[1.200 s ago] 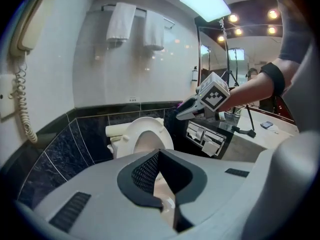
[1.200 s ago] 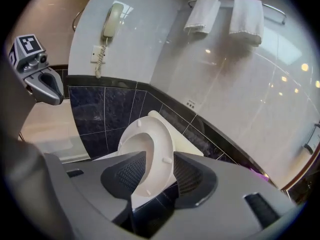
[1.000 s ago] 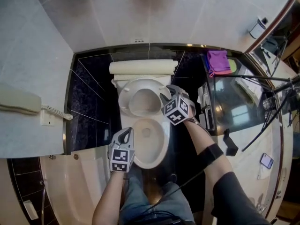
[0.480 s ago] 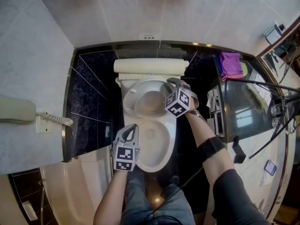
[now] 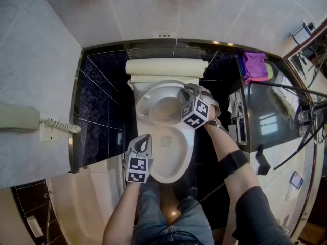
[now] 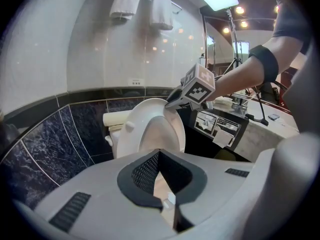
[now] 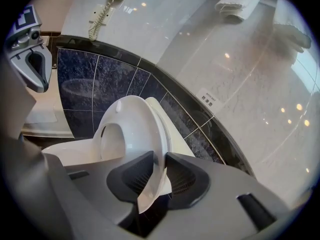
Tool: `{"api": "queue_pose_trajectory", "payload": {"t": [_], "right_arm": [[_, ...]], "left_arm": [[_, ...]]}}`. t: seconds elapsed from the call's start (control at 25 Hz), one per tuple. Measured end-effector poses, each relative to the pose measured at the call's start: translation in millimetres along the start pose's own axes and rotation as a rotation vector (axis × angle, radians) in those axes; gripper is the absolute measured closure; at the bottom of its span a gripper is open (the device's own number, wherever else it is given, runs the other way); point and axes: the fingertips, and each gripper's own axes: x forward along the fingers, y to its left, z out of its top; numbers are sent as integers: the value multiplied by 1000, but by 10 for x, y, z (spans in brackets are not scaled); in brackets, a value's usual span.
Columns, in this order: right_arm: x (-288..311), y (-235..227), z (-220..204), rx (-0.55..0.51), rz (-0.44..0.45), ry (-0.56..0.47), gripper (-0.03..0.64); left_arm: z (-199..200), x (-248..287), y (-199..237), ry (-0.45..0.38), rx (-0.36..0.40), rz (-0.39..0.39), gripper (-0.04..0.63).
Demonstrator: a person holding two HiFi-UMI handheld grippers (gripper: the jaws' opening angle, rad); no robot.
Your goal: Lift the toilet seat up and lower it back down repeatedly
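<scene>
the left gripper [image 5: 146,137] sits near and to the left, angled down and away, jaws together on nothing. the right gripper [image 7: 159,156] reaches farther, forearm stretched out. its jaws have just been closing round the toilet seat [image 7: 131,126] rim, pads seemingly pressing it.

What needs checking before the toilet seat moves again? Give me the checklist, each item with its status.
1. Right claw gripping the white oval plastic toilet seat: ok; its jaws have just been closing and now pinch the seat's rim.
2. Seat raised off the white ceramic bowl: ok, tilted up.
3. Left claw empty: ok, shut on nothing.
4. Left claw clear of the seat's way down: cannot tell; it hovers by the bowl's front left rim.
</scene>
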Motion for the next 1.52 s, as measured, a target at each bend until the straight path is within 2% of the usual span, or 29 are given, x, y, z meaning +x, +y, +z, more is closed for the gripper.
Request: {"api": "queue_pose_trajectory", "payload": {"t": [0.48, 0.76, 1.2, 1.32, 1.52], "right_arm": [[-686, 524, -35, -54, -41, -58, 522], [-1110, 1035, -178, -115, -30, -80, 526], [-1689, 2128, -570, -273, 52, -71, 529], [-1795, 2437, -708, -315, 78, -69, 521], [-1936, 2831, -912, -328, 131, -63, 520]], "left_arm": [[-371, -49, -339, 39, -40, 4, 595], [-566, -98, -627, 61, -77, 11, 595], [-878, -171, -945, 90, -112, 37, 595], [-1054, -192, -963, 92, -124, 70, 595], [-1454, -280, -1142, 144, -180, 78, 595]]}}
